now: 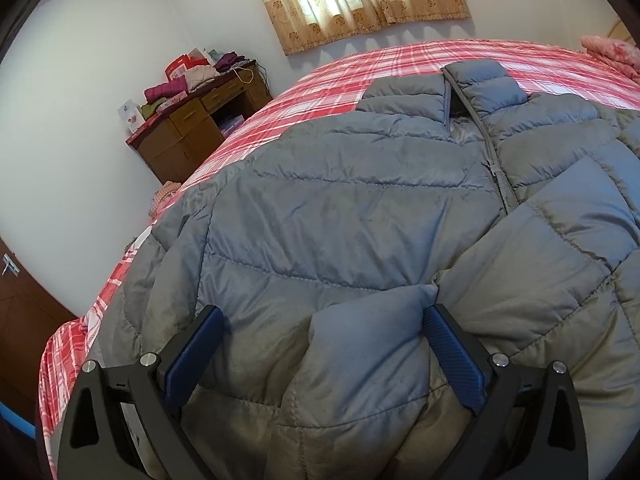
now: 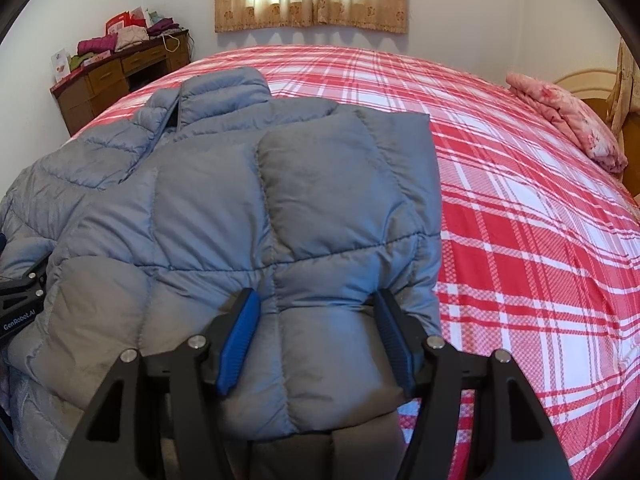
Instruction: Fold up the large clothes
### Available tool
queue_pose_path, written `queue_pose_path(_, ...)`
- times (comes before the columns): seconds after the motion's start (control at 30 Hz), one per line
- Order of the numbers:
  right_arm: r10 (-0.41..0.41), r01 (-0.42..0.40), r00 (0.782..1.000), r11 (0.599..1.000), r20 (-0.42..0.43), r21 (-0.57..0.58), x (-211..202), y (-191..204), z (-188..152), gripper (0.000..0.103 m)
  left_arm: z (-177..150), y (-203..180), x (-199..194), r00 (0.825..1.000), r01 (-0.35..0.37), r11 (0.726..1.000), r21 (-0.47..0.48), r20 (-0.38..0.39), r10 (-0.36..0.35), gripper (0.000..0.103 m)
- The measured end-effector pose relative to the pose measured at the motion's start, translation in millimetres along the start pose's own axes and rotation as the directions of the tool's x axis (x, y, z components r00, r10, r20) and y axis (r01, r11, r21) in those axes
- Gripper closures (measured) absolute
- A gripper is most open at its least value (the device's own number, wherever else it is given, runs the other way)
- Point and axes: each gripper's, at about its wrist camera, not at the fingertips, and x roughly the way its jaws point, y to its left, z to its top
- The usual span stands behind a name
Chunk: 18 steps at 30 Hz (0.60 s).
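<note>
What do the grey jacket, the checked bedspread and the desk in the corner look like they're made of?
Grey jacket: probably thin nylon or polyester shell with soft filling; it has a slight sheen and stitched, puffy panels.
Checked bedspread: woven cloth, likely cotton, matte, with a fine red and white weave pattern.
Desk: brown wood or wood veneer, lightly glossy, with drawer fronts; which of the two is unclear.

The puffer jacket (image 2: 248, 208) lies spread on the bed (image 2: 520, 220), collar (image 2: 224, 92) toward 12 o'clock, its right side folded inward over the front. The right gripper (image 2: 316, 332) straddles the jacket's near hem at 6 o'clock; the left gripper (image 1: 320, 344) does likewise further left. A folded quilt (image 2: 568, 120) rests on the bed at 2 o'clock. The desk (image 2: 116, 76) stands at 10 o'clock beyond the bed, with folded clothes (image 2: 120, 38) piled on it
</note>
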Motion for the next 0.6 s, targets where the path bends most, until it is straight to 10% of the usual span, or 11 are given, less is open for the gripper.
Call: queue_pose_path(0.6, 0.063, -0.058, 0.997, 0.991, 0.041, -0.118, -28.2, 61.2, 7.4, 0.032, -0.9, 6.6, 1.7, 1.0, 0.014, 1.0, -0.013, 0.001, -0.014, 0.002)
